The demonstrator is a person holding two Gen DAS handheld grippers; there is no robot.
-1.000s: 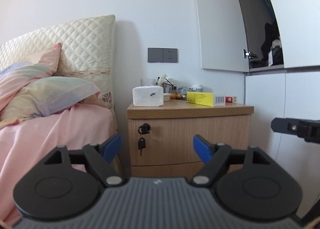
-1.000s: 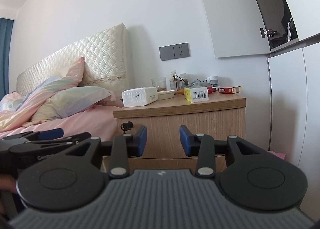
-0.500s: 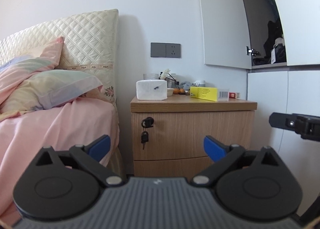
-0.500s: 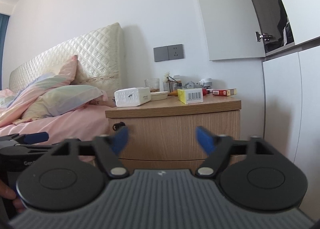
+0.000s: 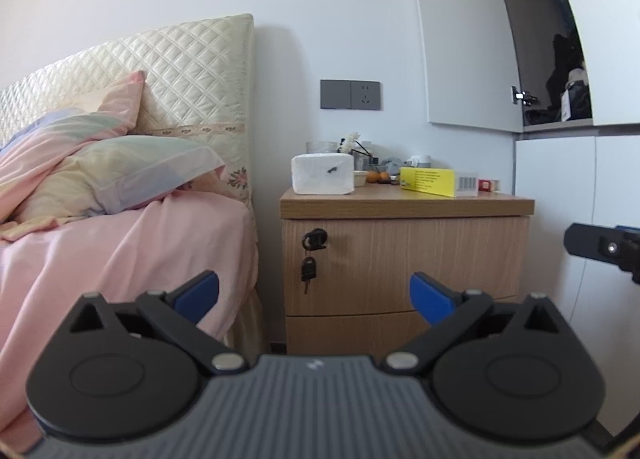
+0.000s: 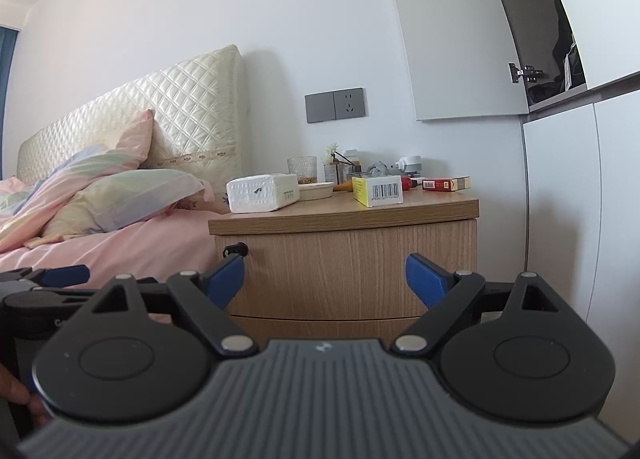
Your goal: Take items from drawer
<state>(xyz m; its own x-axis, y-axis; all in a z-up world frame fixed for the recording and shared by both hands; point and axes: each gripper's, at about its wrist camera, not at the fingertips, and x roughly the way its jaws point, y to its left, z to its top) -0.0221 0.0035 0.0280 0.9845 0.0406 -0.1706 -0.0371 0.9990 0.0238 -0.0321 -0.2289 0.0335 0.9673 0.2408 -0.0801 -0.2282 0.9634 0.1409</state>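
Nothing of the task is done yet. The upper drawer [image 5: 404, 263] of the bedside cabinet [image 5: 406, 255] sits flush and closed, with a small key [image 5: 308, 271] hanging from its lock near the front's left edge, and the lower drawer [image 5: 400, 333] below it is closed as well. Whatever is to be taken out is hidden inside — which drawer holds it cannot be told from here.

The left gripper [image 5: 314, 293] hovers in front of the cabinet, well short of it, its jaws spread wide and holding nothing. The right gripper [image 6: 324, 279] hangs likewise before the drawer fronts, jaws wide apart and empty.

On the surface above, a white tissue pack [image 5: 323, 173] stands at the left edge, a yellow box [image 5: 438, 182] toward the right, and a red packet [image 6: 446, 183] at the far right corner; these are no part of the job. A bed [image 5: 120, 243] adjoins the cabinet's left side.

What is left is everything: close in, open a drawer — no handle is visible, possibly the key serves — then lift the items out.
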